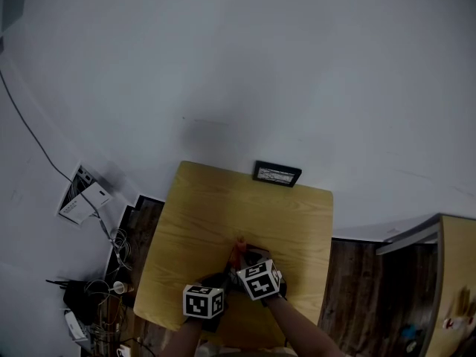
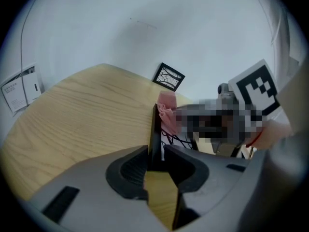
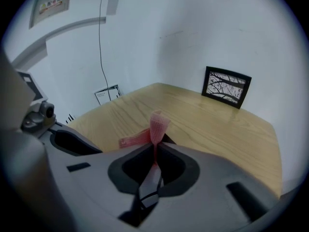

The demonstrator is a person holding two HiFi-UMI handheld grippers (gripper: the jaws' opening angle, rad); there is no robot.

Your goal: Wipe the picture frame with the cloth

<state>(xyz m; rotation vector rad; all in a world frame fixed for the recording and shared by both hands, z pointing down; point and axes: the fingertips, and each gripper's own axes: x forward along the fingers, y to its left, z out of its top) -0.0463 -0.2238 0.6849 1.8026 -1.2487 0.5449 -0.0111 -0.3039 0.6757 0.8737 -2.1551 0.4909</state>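
My left gripper (image 2: 155,156) is shut on the lower edge of a thin black picture frame (image 2: 154,127), held edge-on above the table. Its white picture with black branches shows just to the right. My right gripper (image 3: 155,151) is shut on a pink cloth (image 3: 157,124), which sticks up in a fold past its tips. In the left gripper view the cloth (image 2: 167,106) rests against the top of the held frame. From the head view both grippers (image 1: 223,277) (image 1: 242,259) sit close together near the table's front edge with the cloth (image 1: 237,251) between them.
A second black picture frame (image 1: 277,174) leans on the white wall at the far edge of the wooden table (image 1: 223,207). Papers and a cable (image 1: 82,199) hang on the wall at the left. Dark floor and cluttered gear (image 1: 97,303) lie left of the table.
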